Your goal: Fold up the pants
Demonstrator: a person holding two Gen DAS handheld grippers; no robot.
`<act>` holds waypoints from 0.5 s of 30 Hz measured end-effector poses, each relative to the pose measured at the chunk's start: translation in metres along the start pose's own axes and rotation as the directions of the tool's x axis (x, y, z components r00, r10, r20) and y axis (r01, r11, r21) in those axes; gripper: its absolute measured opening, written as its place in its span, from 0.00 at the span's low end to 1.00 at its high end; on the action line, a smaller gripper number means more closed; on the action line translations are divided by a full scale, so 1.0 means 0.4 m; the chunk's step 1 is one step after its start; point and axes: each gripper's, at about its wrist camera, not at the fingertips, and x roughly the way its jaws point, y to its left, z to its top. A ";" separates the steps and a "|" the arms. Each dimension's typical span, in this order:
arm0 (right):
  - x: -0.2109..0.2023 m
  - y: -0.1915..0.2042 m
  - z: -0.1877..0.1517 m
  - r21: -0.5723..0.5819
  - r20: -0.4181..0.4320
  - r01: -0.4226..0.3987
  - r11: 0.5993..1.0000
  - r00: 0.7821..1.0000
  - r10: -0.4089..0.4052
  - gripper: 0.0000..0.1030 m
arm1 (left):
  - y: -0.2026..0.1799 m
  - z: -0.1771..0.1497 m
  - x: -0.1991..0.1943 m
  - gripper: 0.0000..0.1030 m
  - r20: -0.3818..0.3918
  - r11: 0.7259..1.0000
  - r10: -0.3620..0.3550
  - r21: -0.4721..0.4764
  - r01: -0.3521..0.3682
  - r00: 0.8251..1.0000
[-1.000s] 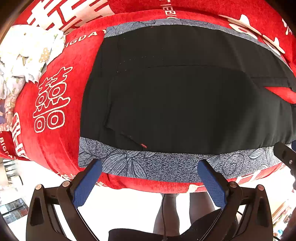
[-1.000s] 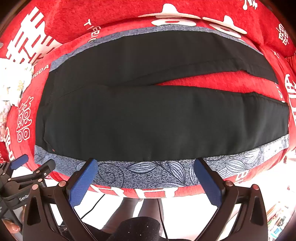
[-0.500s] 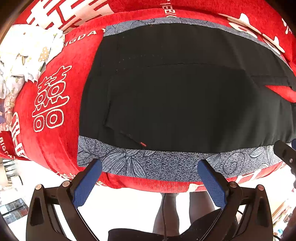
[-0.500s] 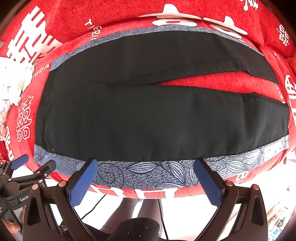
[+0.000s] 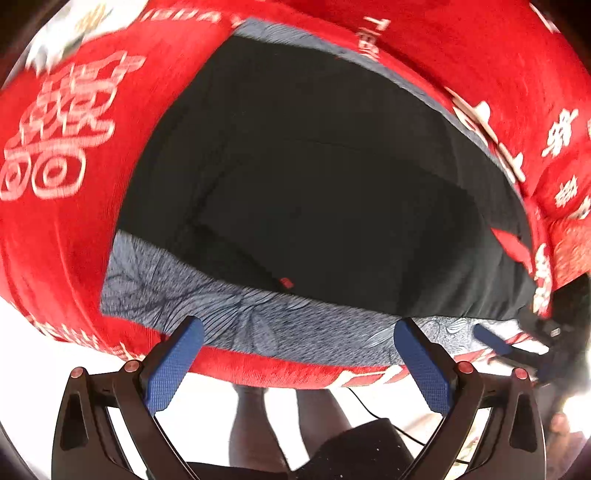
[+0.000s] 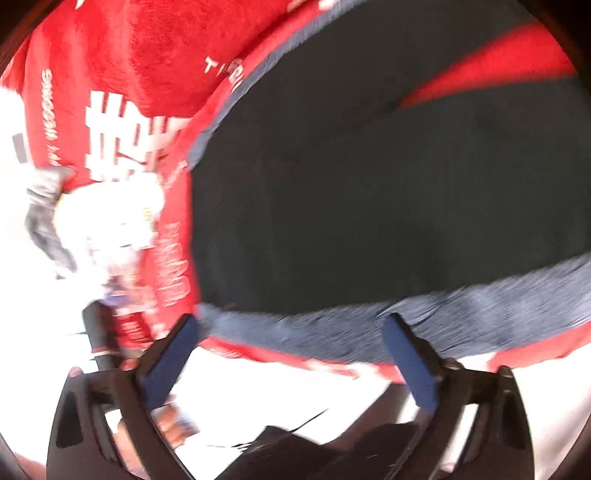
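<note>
Black pants (image 5: 314, 192) lie spread flat on a grey-blue leaf-patterned cloth (image 5: 229, 314) over a red surface with white characters (image 5: 55, 147). A small red tag (image 5: 286, 282) shows at their near edge. My left gripper (image 5: 299, 339) is open and empty, just short of the near edge by the waist end. In the blurred right wrist view the pants (image 6: 369, 192) fill the right side, with a red gap (image 6: 480, 74) between the legs. My right gripper (image 6: 291, 328) is open and empty at the near left corner. Its tip shows in the left wrist view (image 5: 495, 343).
A white patterned cloth heap (image 6: 118, 229) lies left of the pants, also seen blurred in the left wrist view (image 5: 74, 33). The person's legs (image 5: 280, 424) and a cable (image 5: 373, 406) are below the surface's front edge. The floor there is bright white.
Both views have swung. The right gripper has moved fast to the left toward the waist end, and its view is blurred. The left gripper has tilted and shifted left. Both stay open.
</note>
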 end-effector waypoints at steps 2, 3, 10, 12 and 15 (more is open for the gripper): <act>0.035 -0.019 -0.018 0.020 -0.052 -0.054 0.998 0.997 0.055 0.71 | 0.048 -0.013 0.013 1.00 -0.013 0.999 -0.038 -0.037 0.037 0.999; 0.060 -0.031 -0.032 0.030 -0.084 -0.073 0.997 0.994 0.075 0.69 | 0.060 -0.019 0.018 1.00 -0.015 0.998 -0.050 -0.046 0.049 0.999; 0.190 -0.123 -0.121 0.079 -0.149 -0.098 0.992 0.983 0.109 0.69 | 0.117 -0.069 0.046 1.00 -0.050 0.992 -0.109 -0.066 0.105 0.993; 0.198 -0.142 -0.119 0.111 -0.120 -0.136 0.984 0.981 0.149 0.69 | 0.116 -0.072 0.056 1.00 -0.058 0.990 -0.126 -0.069 0.122 0.990; 0.180 -0.130 -0.115 0.102 -0.064 -0.201 0.974 0.976 0.208 0.69 | 0.127 -0.078 0.060 1.00 -0.054 0.984 -0.163 -0.082 0.159 0.985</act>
